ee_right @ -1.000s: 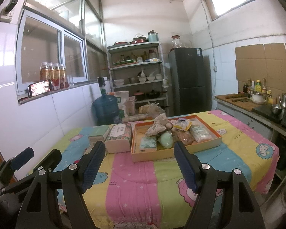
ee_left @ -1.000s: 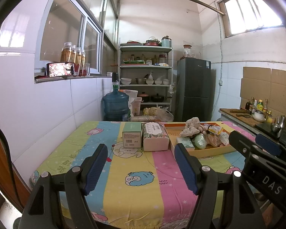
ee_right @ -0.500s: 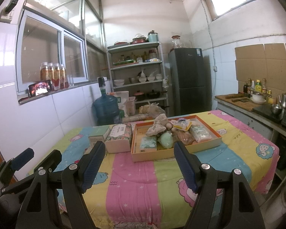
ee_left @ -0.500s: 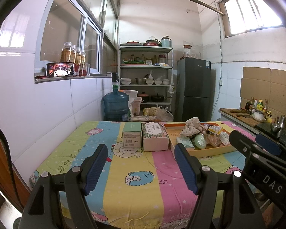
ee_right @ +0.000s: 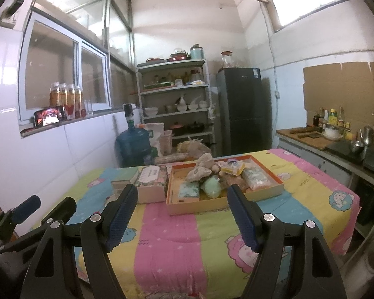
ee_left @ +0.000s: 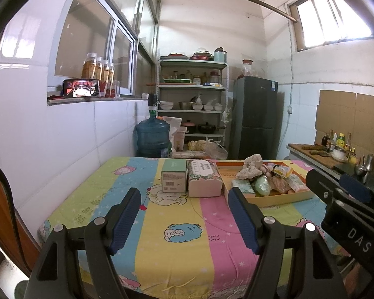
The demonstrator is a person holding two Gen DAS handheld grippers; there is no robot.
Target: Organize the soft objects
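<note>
Left wrist view: the left hand-held gripper (ee_left: pixel 184 215) hangs empty, jaws wide apart, over the near table (ee_left: pixel 182 256). The soft objects (ee_left: pixel 261 180) sit heaped in the orange tray (ee_left: pixel 284 197) at far right.

Right wrist view: the right hand-held gripper (ee_right: pixel 183 215), also spread and empty, faces the tray (ee_right: pixel 199 205). Best to approach low and pinch one top item, such as the green pouch (ee_right: pixel 212 186).

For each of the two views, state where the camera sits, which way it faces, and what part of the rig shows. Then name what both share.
Left wrist: on the left gripper, facing across the table toward the tissue pack; the right gripper shows at right.
Right wrist: on the right gripper, facing the orange tray; the left gripper shows at left.
Shared: tray, tissue pack, open jaws.
</note>
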